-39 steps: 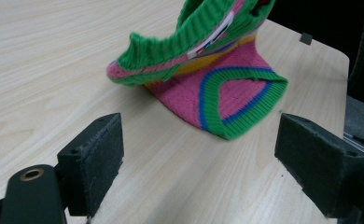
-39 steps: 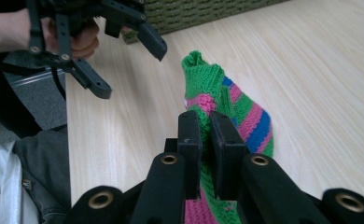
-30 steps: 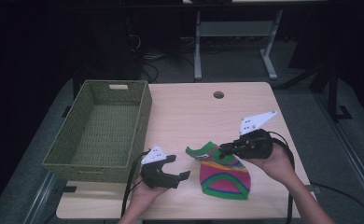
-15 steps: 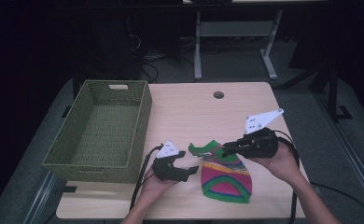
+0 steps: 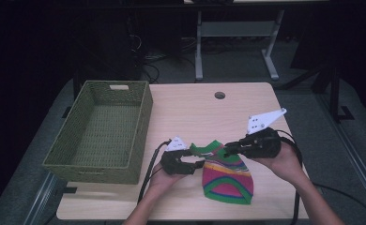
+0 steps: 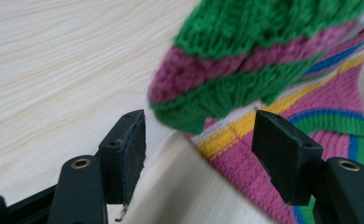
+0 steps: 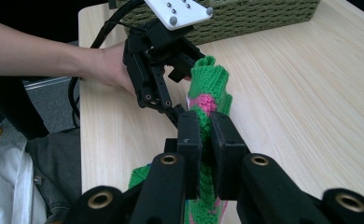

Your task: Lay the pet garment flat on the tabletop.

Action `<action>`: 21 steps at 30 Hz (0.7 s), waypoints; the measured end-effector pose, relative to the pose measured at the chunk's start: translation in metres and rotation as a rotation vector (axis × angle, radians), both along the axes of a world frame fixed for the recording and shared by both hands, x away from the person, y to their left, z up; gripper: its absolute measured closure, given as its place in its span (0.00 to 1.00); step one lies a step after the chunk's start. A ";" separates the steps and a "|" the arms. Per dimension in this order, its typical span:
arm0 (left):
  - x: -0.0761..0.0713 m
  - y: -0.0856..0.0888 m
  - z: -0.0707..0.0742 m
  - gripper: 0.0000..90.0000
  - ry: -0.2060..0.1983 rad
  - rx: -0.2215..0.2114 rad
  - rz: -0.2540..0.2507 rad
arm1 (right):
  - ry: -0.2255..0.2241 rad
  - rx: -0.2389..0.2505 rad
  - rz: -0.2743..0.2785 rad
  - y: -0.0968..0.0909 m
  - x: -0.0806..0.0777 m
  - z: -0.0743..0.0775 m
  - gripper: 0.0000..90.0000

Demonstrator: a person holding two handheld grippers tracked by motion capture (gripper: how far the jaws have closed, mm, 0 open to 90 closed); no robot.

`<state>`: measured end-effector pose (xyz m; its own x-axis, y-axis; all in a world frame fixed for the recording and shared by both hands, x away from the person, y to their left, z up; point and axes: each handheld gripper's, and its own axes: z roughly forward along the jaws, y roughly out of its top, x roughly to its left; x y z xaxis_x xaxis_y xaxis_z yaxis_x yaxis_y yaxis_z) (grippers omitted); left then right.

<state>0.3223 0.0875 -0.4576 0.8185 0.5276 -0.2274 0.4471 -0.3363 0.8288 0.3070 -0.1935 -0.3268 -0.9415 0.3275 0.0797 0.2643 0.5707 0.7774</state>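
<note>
At the near edge of the surface (image 5: 186, 108), sock (image 5: 228, 176) lifted by right gripper (image 7: 206, 130) clamped on its cuff, left gripper (image 6: 199, 140) agape beside it; risk of slipping loose, given so thin a pinch.

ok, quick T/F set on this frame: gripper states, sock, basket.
1. The right gripper is shut on the striped sock. True.
2. The left gripper is clamped on the sock. False: its jaws stand open at the sock's edge.
3. The sock lies in the green basket. False: it is on the table, with one end lifted.
4. The basket holds nothing. True.
</note>
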 end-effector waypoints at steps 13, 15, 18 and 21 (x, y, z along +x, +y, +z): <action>0.005 0.000 0.015 0.75 -0.036 -0.009 0.018 | 0.020 0.006 -0.063 -0.018 0.007 -0.007 0.92; 0.006 0.000 0.018 0.79 -0.042 -0.007 0.013 | 0.024 0.002 -0.075 -0.021 0.008 -0.009 0.92; 0.007 -0.001 0.025 0.82 -0.051 -0.012 0.002 | 0.030 -0.003 -0.094 -0.026 0.010 -0.012 0.92; 0.007 -0.004 0.032 0.85 -0.063 -0.019 -0.004 | 0.038 0.001 -0.112 -0.031 0.013 -0.013 0.92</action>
